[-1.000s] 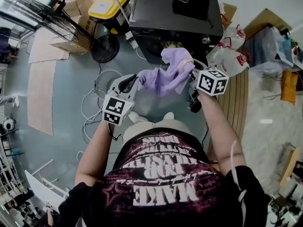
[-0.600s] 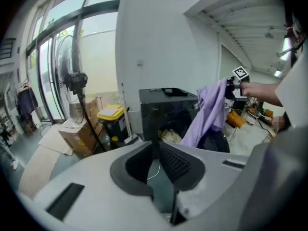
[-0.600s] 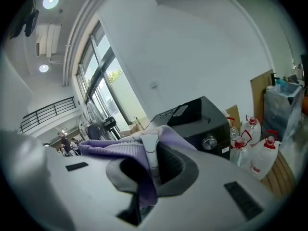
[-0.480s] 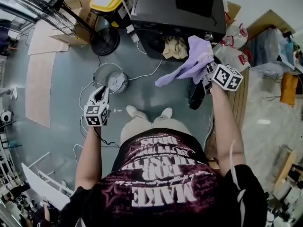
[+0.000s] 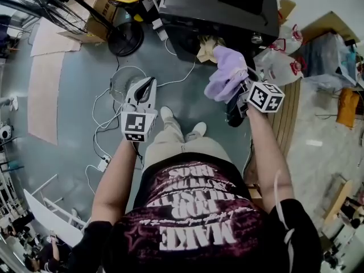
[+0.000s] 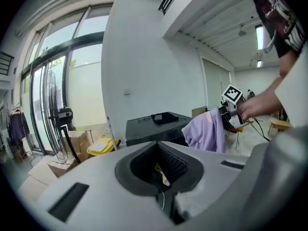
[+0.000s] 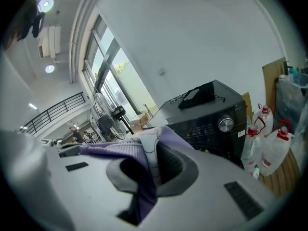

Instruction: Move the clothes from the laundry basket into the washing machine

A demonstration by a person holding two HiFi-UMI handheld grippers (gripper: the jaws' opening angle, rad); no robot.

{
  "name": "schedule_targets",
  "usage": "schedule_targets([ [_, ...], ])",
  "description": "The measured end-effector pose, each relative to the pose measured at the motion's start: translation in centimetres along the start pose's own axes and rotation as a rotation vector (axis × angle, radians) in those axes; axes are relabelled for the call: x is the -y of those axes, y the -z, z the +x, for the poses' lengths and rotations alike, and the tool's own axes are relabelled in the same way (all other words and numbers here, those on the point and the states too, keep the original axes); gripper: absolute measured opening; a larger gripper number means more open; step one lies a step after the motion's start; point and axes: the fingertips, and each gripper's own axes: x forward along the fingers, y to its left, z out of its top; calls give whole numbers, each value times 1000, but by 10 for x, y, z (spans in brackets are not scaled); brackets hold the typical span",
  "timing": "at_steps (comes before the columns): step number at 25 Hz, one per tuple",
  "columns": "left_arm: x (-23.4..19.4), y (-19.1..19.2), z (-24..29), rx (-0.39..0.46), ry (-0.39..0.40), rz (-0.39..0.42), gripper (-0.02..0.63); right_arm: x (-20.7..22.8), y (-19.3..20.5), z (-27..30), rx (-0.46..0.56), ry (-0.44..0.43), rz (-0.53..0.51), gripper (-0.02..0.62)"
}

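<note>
1. Head view: the black washing machine (image 5: 216, 10) stands at 12 o'clock, with a beige cloth (image 5: 206, 47) hanging at its front. At about 1 o'clock the right hand-held gripper (image 5: 242, 91) is clamped on a purple garment (image 5: 226, 73), which hangs just in front of the machine. The left hand-held gripper (image 5: 147, 83) is at about 10 o'clock, over the grey floor (image 5: 85, 107)
2. Left gripper view: its jaws meet with nothing between them. The purple garment hangs at 2 o'clock, beside the machine
3. Right gripper view: the purple fabric is pinched between the jaws and drapes out to 9 o'clock. The machine stands at 1 o'clock
</note>
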Motion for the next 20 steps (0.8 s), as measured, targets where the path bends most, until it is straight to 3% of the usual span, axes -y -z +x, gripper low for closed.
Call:
schedule_targets([
  [12, 28, 16, 61, -12, 192, -42, 5, -16, 21, 30, -5, 7, 50, 34],
  [17, 68, 36, 87, -49, 373, -21, 8, -34, 11, 46, 8, -10, 70, 34],
  [18, 79, 39, 92, -63, 423, -10, 22, -37, 7, 49, 13, -14, 72, 34],
  [20, 99, 41, 103, -75, 511, 8, 118, -41, -1, 51, 18, -16, 76, 34],
])
